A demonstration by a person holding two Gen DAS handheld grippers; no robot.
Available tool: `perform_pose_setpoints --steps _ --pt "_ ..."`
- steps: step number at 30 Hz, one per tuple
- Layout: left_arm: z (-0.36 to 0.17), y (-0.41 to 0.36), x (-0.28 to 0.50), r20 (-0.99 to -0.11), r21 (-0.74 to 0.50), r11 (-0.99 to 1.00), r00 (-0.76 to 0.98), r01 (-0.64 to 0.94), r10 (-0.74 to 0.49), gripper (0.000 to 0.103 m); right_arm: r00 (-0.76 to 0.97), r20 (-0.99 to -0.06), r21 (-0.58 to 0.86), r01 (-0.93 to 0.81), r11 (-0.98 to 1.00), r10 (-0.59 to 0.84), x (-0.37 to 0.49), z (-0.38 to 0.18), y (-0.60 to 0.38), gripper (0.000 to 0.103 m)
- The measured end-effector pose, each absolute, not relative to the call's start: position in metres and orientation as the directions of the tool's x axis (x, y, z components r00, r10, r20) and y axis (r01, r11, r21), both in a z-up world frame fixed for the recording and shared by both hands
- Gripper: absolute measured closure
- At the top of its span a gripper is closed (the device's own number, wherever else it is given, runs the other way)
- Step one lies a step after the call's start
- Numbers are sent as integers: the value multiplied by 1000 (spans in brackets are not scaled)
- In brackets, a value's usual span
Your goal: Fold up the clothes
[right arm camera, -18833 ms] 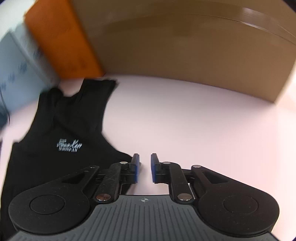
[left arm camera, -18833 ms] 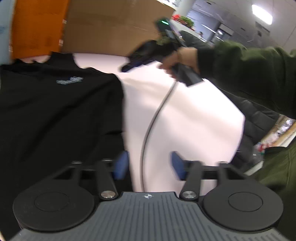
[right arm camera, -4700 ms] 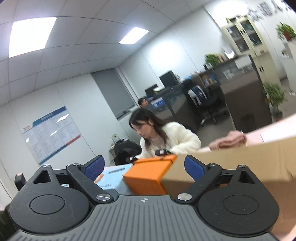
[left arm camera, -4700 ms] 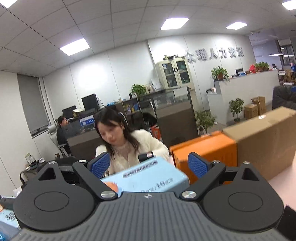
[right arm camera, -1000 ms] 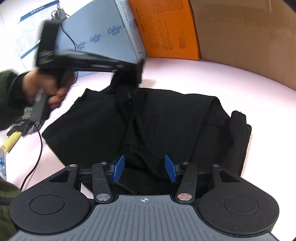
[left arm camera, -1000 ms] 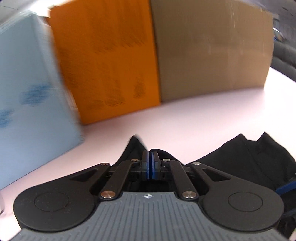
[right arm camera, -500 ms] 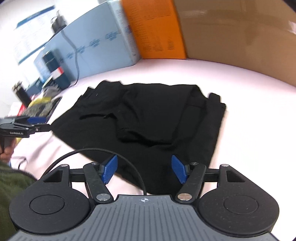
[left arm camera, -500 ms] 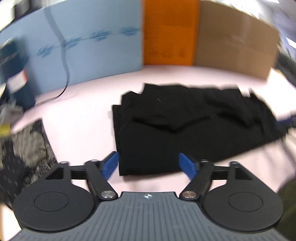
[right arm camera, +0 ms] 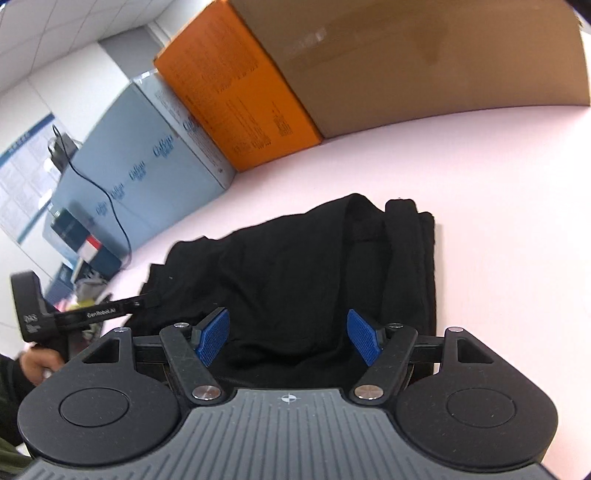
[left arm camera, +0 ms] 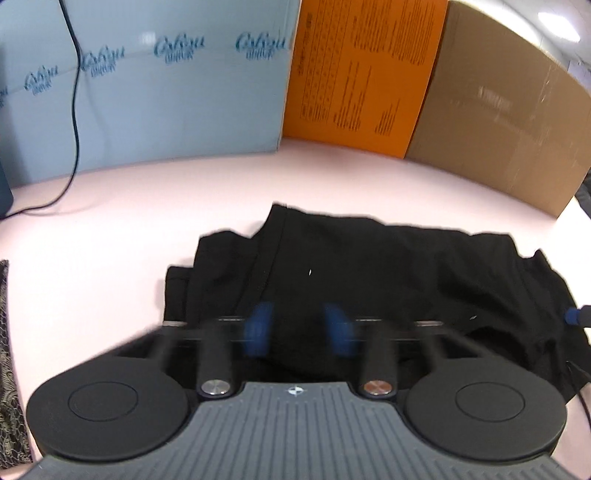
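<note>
Office: wall notice board [right arm camera: 22,173], tiled ceiling [right arm camera: 55,22], stacked cartons [right arm camera: 236,92].

My right hand-held gripper [right arm camera: 288,341] has a grey ribbed housing with a small crosshair mark, two round black discs, black linkage arms with silver screw heads, and blue textured pads [right arm camera: 364,341]. My left hand-held gripper [left arm camera: 299,328] is the same build, its blue pads [left arm camera: 258,328] motion-blurred. From the right wrist view its black pistol-style body carries white lettering, beside a dark green sleeve [right arm camera: 7,387].
</note>
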State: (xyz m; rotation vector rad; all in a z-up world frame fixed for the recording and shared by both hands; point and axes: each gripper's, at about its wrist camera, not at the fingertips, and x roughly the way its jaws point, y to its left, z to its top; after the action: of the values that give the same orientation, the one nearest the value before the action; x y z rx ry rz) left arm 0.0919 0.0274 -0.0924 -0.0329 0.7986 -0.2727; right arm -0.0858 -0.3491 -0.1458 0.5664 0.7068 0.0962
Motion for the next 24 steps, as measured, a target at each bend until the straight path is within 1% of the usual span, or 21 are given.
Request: perform_pose_setpoints --steps 1,2,3,5,10,12,15,16,17,18,19,20,22,24 --pt "-93 28 92 -705 -140 964 661 227 -258 102 751 -603 510 102 854 270 -80 -150 -347 43" --pt "-93 29 92 -704 -152 962 658 227 -267 102 732 -627 480 95 872 265 -75 -152 -344 71" --pt "-93 30 91 -703 -162 960 656 228 -274 103 721 -645 448 88 890 253 -71 -152 -341 91" --pt "-89 34 88 -701 -182 957 654 224 -286 103 712 -644 464 73 883 280 -67 -149 -342 91" --pt "-61 49 65 -665 -227 953 683 201 -303 103 749 -581 522 43 852 318 -78 -117 -350 91" --pt "-53 54 53 -658 -225 953 689 206 -304 103 747 -582 520 39 853 320 -83 -111 -354 91" --pt "-61 54 54 -692 -203 958 662 204 -288 100 718 -619 506 57 861 317 -83 -116 -358 91" --pt "-67 53 57 -703 -207 961 654 186 -278 93 709 -630 505 65 860 317 -82 -120 -358 91" --pt "-73 52 62 -712 -212 964 650 161 -266 82 700 -638 509 73 858 319 -82 -123 -358 91" --pt "-79 52 66 -719 -219 966 647 135 -253 76 695 -642 513 77 855 323 -81 -126 -357 91" --pt "-83 51 70 -723 -225 968 647 112 -243 64 692 -644 515 79 853 325 -81 -128 -356 91" --pt "-87 50 73 -727 -232 969 646 88 -233 57 690 -646 518 81 852 326 -82 -130 -356 91" --pt "-92 47 77 -722 -234 969 653 80 -228 54 686 -649 523 88 848 329 -83 -135 -355 91" --pt "-92 42 79 -711 -207 973 667 106 -224 58 679 -655 526 95 845 331 -83 -139 -354 91"
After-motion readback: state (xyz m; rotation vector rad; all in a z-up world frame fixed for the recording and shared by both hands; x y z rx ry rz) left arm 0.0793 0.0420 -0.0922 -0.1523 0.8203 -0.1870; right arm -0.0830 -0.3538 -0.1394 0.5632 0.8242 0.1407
